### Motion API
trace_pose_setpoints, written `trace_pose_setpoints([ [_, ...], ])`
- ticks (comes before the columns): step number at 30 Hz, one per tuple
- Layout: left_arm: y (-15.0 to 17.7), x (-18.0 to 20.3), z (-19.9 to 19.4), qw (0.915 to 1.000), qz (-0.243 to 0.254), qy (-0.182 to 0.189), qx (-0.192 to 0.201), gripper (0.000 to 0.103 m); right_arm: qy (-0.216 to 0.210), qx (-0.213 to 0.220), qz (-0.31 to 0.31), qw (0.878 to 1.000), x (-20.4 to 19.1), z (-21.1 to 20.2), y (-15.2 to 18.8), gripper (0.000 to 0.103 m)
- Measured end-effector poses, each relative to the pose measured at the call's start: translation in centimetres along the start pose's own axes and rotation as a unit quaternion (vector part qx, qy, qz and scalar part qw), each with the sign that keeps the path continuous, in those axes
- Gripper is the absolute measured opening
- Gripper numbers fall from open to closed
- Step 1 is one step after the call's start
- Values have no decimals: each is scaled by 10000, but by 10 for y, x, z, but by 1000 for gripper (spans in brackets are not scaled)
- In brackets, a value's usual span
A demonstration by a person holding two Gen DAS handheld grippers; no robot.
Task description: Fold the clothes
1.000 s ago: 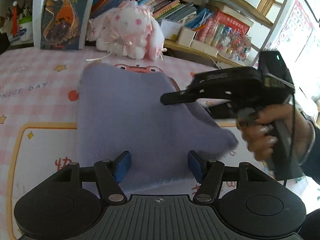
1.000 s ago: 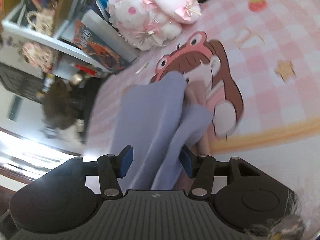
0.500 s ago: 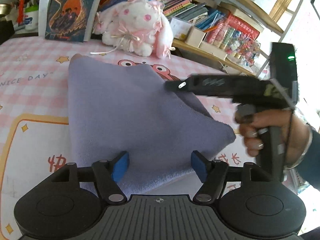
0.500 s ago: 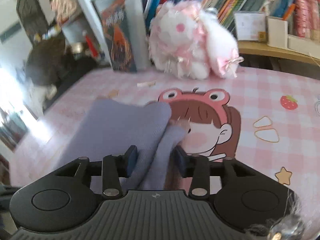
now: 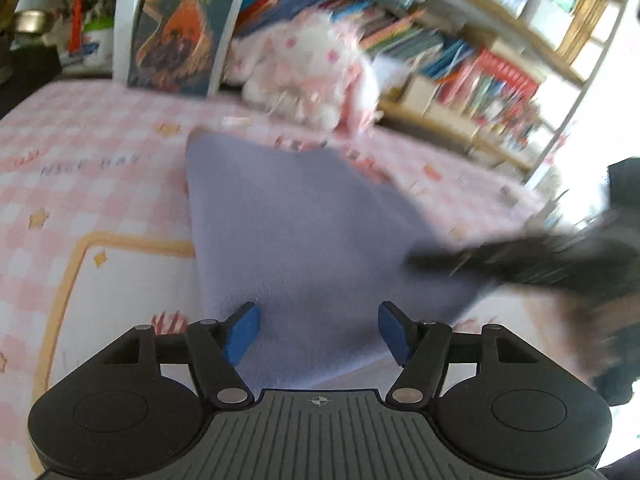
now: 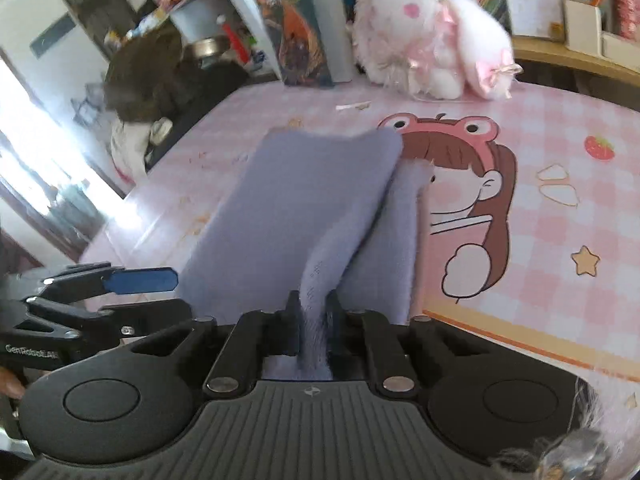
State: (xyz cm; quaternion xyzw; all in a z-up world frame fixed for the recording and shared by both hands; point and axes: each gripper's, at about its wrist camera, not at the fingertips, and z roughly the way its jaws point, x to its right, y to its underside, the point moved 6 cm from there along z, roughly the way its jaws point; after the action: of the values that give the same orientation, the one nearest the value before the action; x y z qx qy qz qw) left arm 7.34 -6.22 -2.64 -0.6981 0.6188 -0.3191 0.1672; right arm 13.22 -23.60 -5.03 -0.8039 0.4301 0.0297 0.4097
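pink check tablecloth (image 6: 560,92), bookshelf (image 5: 460,64) behind

Motion blur smears the right gripper (image 5: 500,260) in the left wrist view, hiding its fingertips; the plush toy (image 5: 308,68) and shelf books (image 5: 472,76) are likewise unreadably blurred.

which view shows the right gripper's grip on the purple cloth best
The right wrist view: it shows the right gripper with its jaws closing on a pinched-up ridge of the purple cloth, sharp and centred. The left wrist view shows that gripper only as a dark blur at the cloth's right edge, its contact unclear.
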Motion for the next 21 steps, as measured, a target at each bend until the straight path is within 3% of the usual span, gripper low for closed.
trace_pose_setpoints([
  [5, 12, 1, 6, 10000, -43, -3, -53, 65, -54, 683, -484, 9965, -10, -21, 5, 9],
  [6, 12, 4, 8, 10000, 38, -14, -79, 65, 0, 678, -399, 9969, -4, -19, 9, 8],
  [8, 14, 9, 10, 9997, 197, -42, -126, 65, 217, 262, 416, 9986, 28, 2, 25, 9],
  [10, 15, 11, 10, 9995, 258, -86, -129, 66, 14, 272, 960, 9950, 44, 8, 34, 9],
  [16, 14, 12, 9, 9997, 169, -148, -87, 67, 163, 175, 688, 9973, 37, 10, 29, 10],
  [21, 8, 21, -13, 9994, 82, -218, 239, 69, 246, 370, 466, 9979, 23, -11, 23, 16],
])
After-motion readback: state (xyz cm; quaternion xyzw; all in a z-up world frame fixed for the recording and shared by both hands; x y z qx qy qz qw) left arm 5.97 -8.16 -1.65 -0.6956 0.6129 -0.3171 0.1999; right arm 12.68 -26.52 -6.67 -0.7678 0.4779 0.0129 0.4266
